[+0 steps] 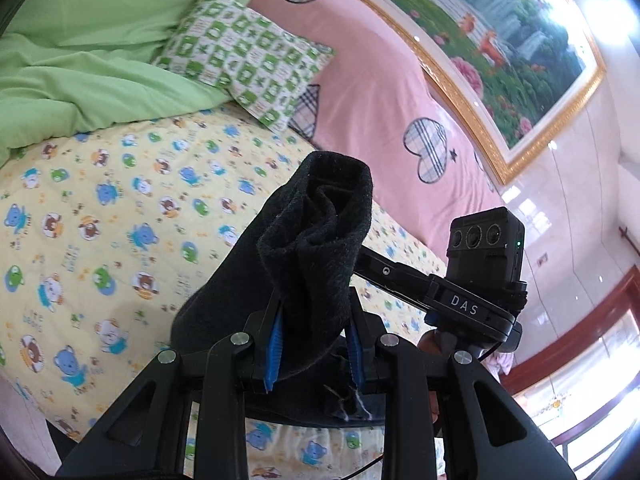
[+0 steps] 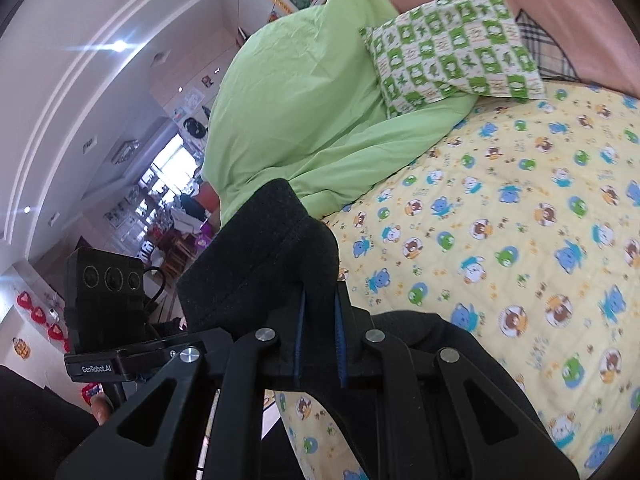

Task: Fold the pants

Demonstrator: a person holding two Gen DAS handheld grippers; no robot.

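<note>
The black pants [image 1: 316,248] are clamped in the left tool [image 1: 314,344] and the right tool [image 2: 320,336], raised above the bear-print bed [image 2: 520,208]. Beyond the tools lie a green quilt [image 2: 300,92] and checked pillow [image 1: 244,56]; a framed painting [image 1: 500,40] is hung behind.

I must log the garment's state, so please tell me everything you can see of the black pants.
The pants are black, fuzzy and soft, like fleece. Both tongs grip them: the left tongs pinch a bunched, rolled edge, the right tongs a flatter fold with a stitched hem. They are held up above the yellow bedsheet.
</note>
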